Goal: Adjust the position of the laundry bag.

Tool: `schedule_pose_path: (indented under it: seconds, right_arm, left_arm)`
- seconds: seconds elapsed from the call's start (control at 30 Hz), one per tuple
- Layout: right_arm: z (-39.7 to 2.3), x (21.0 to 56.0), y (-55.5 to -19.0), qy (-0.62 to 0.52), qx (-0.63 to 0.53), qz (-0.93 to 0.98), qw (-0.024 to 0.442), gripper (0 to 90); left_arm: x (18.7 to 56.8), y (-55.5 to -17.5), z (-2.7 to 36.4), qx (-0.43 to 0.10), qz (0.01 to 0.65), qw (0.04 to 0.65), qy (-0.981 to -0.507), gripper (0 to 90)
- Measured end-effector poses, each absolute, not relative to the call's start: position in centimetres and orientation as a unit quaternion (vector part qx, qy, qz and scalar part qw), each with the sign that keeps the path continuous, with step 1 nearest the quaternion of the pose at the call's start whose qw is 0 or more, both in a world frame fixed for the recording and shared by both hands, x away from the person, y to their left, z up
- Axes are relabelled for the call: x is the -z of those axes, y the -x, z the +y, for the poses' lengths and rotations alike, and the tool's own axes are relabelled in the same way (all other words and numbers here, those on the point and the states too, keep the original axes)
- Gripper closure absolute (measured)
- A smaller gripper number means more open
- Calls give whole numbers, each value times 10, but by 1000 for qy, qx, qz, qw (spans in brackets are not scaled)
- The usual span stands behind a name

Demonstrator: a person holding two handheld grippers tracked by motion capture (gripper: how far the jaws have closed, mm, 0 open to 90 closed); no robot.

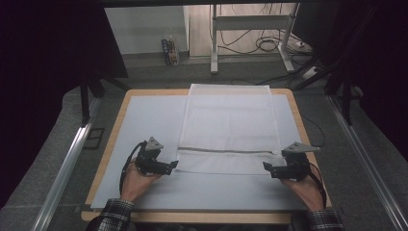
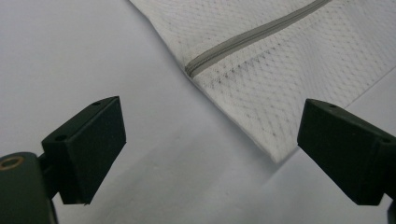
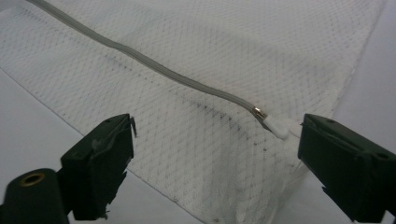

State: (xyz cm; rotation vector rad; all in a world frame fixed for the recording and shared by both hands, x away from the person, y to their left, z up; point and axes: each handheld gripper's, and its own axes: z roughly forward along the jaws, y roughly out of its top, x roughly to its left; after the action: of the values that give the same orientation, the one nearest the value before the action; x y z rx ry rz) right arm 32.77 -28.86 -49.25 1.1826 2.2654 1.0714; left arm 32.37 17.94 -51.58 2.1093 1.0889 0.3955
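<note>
White mesh makes up the laundry bag [image 1: 228, 127] that is lying flat along the middle of the surface [image 1: 144, 125], reaching from the far edge down towards the near side, with a grey zipper [image 1: 226, 150] running left to right across its near part. The surface itself is wearing a pale sheet inside a wooden rim. The left gripper [image 1: 169, 166] is sitting at the bag's near left corner, resting in the person's left hand [image 1: 136, 180]; in the left gripper view [image 2: 205, 144] its jaws are standing spread, with the bag's corner lying on the sheet between and beyond them and neither pad pressing on it. The right gripper [image 1: 267, 167] is sitting at the near right corner, in the right hand [image 1: 304, 185]; in the right gripper view [image 3: 215, 154] its jaws are also standing spread, with the mesh lying between them and the small white zipper pull [image 3: 275, 127] just beside the right-hand pad, and I cannot tell whether it is touching. Both grippers are pointing inward at the bag from opposite sides.
</note>
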Motion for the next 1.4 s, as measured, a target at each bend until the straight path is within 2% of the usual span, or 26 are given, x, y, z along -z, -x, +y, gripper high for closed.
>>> schedule_pose_path:
  seconds: [0.3,0.33,0.5,0.53,0.93,0.97,1.1,1.13,1.2,1.23,1.3,1.4]
  right_arm:
    - [-297,491,-340,-438,-372,799,180,159]
    - [-300,490,-342,-438,-378,797,174,159]
    - [-300,490,-347,-437,-370,799,182,170]
    - [-300,492,-350,-439,-358,802,188,190]
    - [-306,492,-368,-436,-347,806,202,315]
    - [-306,493,-373,-432,-344,809,202,362]
    - [-305,494,-378,-431,-332,814,204,405]
    - [-305,496,-383,-432,-321,816,209,450]
    - [-305,496,-384,-434,-319,816,212,473]
    - [-309,496,-388,-439,-314,814,214,531]
    - [-312,496,-391,-444,-314,811,215,570]
    - [-314,497,-395,-447,-312,810,217,602]
  left_arm:
    - [514,-342,172,-139,408,358,-828,50]
    - [514,-346,168,-138,404,354,-832,18]
    - [513,-349,160,-152,391,349,-838,70]
    - [514,-350,159,-154,392,348,-838,137]
    - [520,-375,160,-150,417,365,-819,372]
    - [520,-380,160,-144,423,375,-812,403]
    - [521,-389,159,-142,433,381,-805,459]
    - [523,-394,158,-144,438,381,-801,477]
    - [524,-397,157,-142,441,381,-800,495]
    - [527,-401,157,-139,442,381,-800,551]
    - [529,-404,158,-138,447,381,-798,590]
    - [532,-409,158,-135,453,382,-794,601]
